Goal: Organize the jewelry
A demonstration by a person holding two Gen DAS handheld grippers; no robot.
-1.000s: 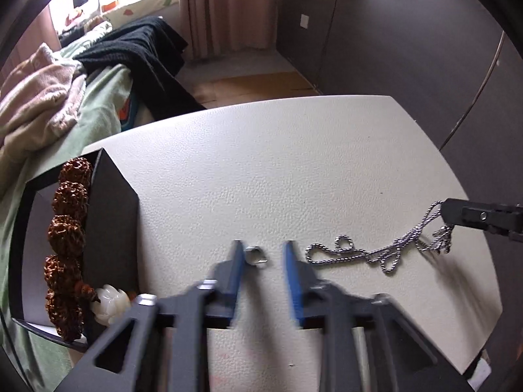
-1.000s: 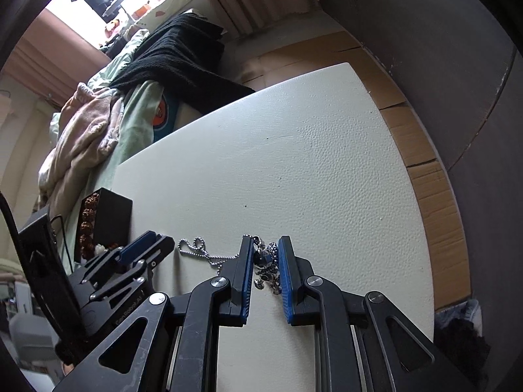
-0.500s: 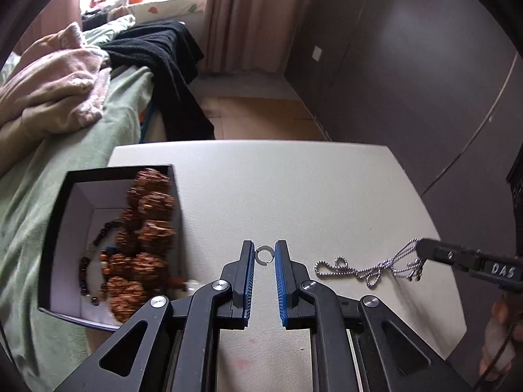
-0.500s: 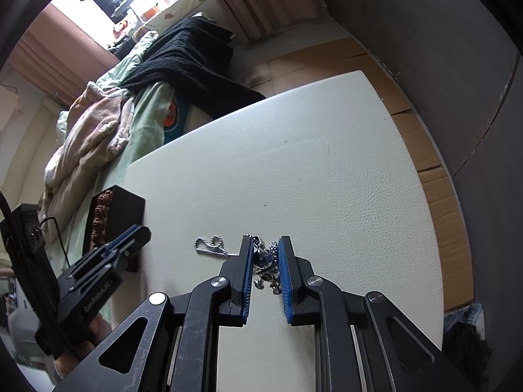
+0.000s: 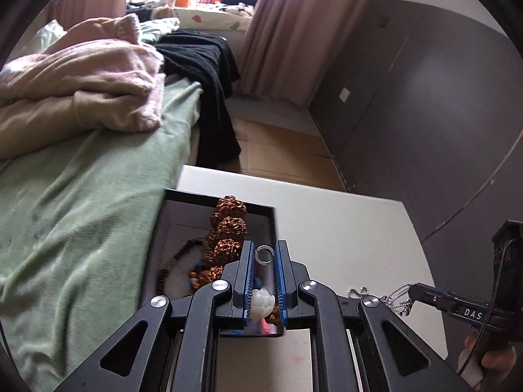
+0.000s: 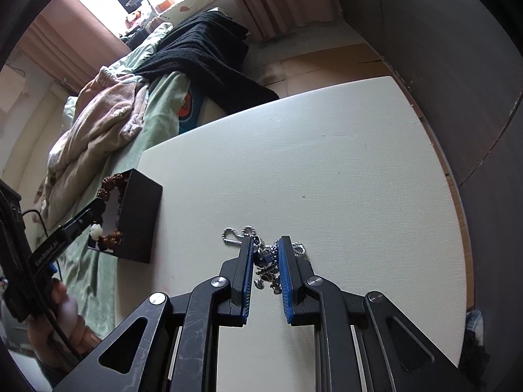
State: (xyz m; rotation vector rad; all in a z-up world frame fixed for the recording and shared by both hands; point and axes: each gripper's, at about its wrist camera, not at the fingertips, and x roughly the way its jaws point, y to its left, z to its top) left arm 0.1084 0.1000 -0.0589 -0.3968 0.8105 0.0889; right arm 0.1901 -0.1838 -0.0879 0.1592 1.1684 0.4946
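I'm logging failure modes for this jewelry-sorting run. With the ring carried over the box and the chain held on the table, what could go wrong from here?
1. The small ring sits only at the very tips of the left gripper; it may slip out and land outside the black box.
2. The box already holds a bulky brown bead bracelet, so the ring could bounce off it.
3. The right gripper pinches a bunched silver chain; lifting it may tangle it further.

Box [image 6: 139, 219] on table [image 6: 327, 163] left of chain [image 6: 235, 233]; bed [image 5: 81, 196] behind.
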